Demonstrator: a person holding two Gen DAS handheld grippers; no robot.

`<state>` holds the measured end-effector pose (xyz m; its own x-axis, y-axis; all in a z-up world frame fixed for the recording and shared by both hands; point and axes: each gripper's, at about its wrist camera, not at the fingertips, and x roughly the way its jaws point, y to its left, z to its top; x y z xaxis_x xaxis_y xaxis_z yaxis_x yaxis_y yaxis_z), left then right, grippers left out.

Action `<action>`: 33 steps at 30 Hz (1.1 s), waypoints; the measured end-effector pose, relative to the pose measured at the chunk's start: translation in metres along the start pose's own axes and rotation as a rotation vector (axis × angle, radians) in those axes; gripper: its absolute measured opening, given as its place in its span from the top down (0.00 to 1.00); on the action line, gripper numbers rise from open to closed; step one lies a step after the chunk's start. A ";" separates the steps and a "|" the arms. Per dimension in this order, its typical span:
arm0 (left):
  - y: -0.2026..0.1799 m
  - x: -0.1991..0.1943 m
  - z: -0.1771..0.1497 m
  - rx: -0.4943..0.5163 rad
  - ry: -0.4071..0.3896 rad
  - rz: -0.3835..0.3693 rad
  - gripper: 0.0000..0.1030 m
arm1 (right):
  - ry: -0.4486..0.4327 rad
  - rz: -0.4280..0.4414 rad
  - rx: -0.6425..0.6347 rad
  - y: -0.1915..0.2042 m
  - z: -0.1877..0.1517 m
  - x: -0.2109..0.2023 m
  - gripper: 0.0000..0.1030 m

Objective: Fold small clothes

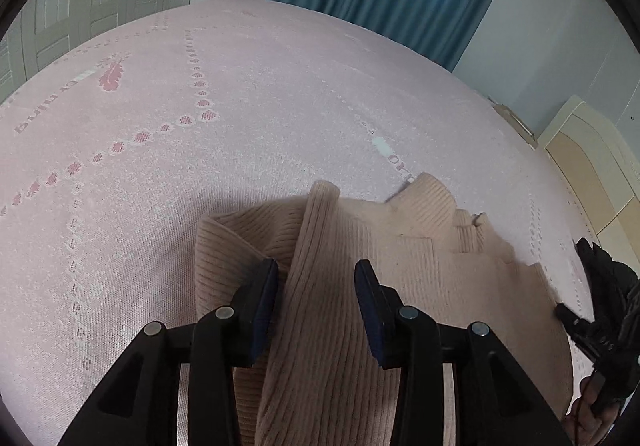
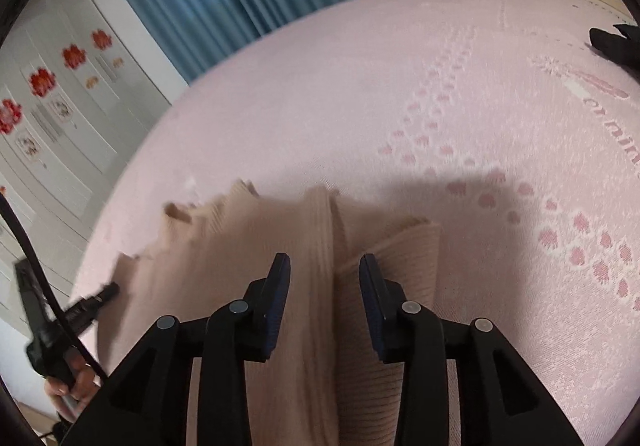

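Both grippers, left (image 1: 316, 278) and right (image 2: 324, 272), hover jaws wide apart, gripping nothing, over the beige ribbed sweater (image 1: 340, 326) (sleeve folded across) on the pink bed (image 1: 240, 125).

Both grippers point forward and down: the left gripper (image 1: 316, 280) has its jaws spread apart, and the right gripper (image 2: 324, 274) is likewise spread.

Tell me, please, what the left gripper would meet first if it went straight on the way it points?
Probably the beige ribbed knit sweater: its raised fold lies between the open fingers of the left gripper, though the gap is unclear.
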<state>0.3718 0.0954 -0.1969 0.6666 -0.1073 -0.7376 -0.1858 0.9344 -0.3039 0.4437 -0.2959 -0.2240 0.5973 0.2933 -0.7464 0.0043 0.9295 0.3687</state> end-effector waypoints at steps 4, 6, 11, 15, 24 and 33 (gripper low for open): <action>-0.003 0.002 -0.003 -0.006 -0.019 0.023 0.69 | -0.008 -0.062 -0.047 0.005 -0.006 0.010 0.73; -0.003 0.002 -0.004 0.002 -0.032 0.071 0.92 | -0.031 -0.074 -0.090 0.010 -0.011 0.012 0.89; 0.005 -0.014 -0.001 -0.042 -0.104 0.011 0.93 | -0.179 -0.043 -0.105 0.014 -0.010 -0.019 0.96; 0.012 -0.003 -0.002 -0.094 -0.065 0.000 0.93 | -0.122 -0.102 -0.080 0.007 -0.010 -0.003 0.96; 0.015 -0.005 -0.002 -0.113 -0.012 -0.047 0.74 | -0.057 -0.069 -0.053 0.002 -0.012 -0.008 0.81; 0.006 -0.043 -0.031 -0.091 -0.035 -0.079 0.56 | -0.089 0.026 -0.025 0.017 -0.052 -0.063 0.66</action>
<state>0.3192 0.0951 -0.1856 0.7062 -0.1661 -0.6882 -0.1953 0.8887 -0.4149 0.3648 -0.2869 -0.1997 0.6658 0.2978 -0.6841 -0.0316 0.9273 0.3729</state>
